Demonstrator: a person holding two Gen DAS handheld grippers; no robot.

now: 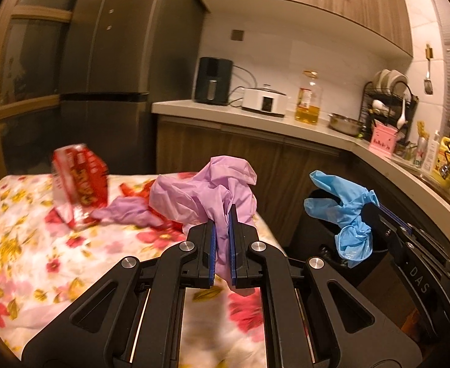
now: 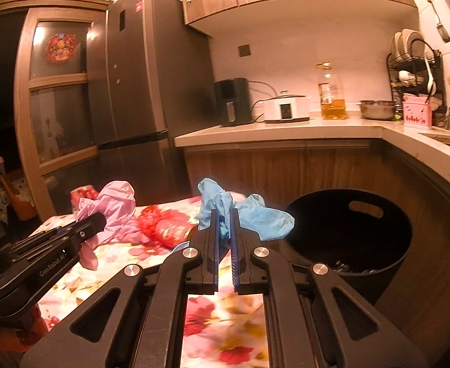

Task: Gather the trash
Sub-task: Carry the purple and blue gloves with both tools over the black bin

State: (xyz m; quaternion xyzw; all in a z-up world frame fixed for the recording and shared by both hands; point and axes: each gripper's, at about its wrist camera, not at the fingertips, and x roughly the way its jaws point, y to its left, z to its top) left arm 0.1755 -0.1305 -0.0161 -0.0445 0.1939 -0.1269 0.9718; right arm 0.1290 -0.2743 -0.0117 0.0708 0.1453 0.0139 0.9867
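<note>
— What's the left gripper [image 1: 222,214] got?

— Its jaws are pinched tight on a crumpled pink glove [image 1: 206,193], which bunches up above the fingertips and hangs a little below them, clear of the table.

— And the right gripper [image 2: 224,217]?

— Same thing, clamped on a blue glove [image 2: 252,214]. That one is held off past the table's edge, towards the black bin [image 2: 387,233] on the floor, which stands just beside the table under the counter [image 2: 286,130].

— Anything left on the table?

— Yes. On the floral tablecloth [image 1: 25,214] there's another pink glove [image 1: 130,213] lying flat, touching some red wrappers [image 1: 145,191], and a red-and-white snack bag [image 1: 79,184] tilted beside them, blurred.

— Is there anything in the bin?

— Something pale glints at the bottom, too dark to make out.

— And behind?

— A tall grey fridge [image 2: 139,76] stands beyond the table. Along the counter: a black air fryer [image 2: 232,101], a white cooker [image 2: 286,109], a bottle of oil [image 2: 332,95], a steel bowl [image 2: 377,109], then a dish rack [image 2: 415,64] in the corner
</note>
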